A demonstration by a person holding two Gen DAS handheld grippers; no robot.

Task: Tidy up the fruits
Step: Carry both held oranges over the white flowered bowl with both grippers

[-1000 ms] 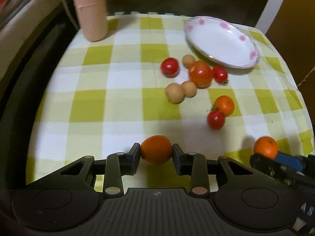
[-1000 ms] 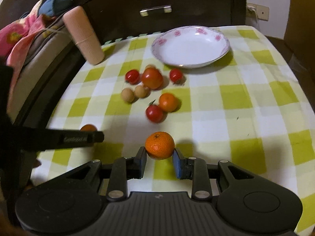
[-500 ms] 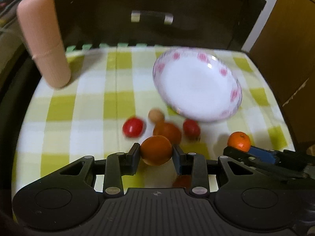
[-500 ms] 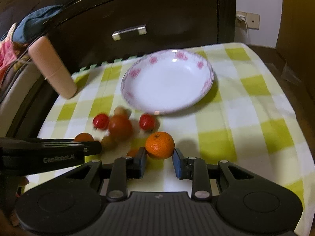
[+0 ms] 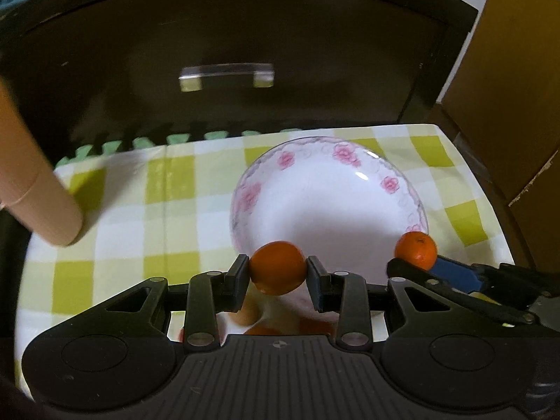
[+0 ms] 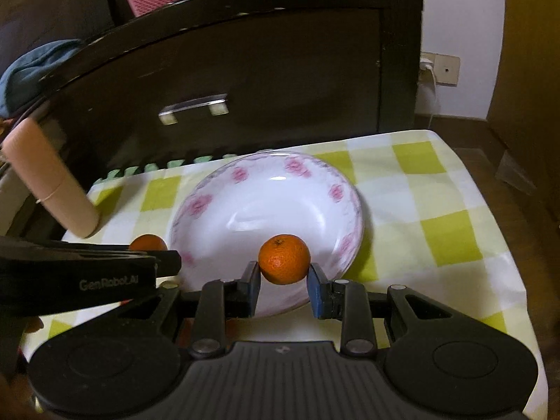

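Bowl (image 5: 402,189) is empty, so nothing is sorted yet. One orange (image 5: 278,267) is pinched by the left gripper (image 5: 278,273) at the bowl's near-left rim; a second orange (image 6: 284,259) is pinched by the right gripper (image 6: 284,274) over the bowl's near side. Both are held clear of the cloth (image 6: 437,189), apparently ready for release into the bowl. Blurred fruit is glimpsed under the left gripper, near of the bowl, so more picking is judged to be left. Pink tube (image 6: 52,189) stands at far left, untouched.
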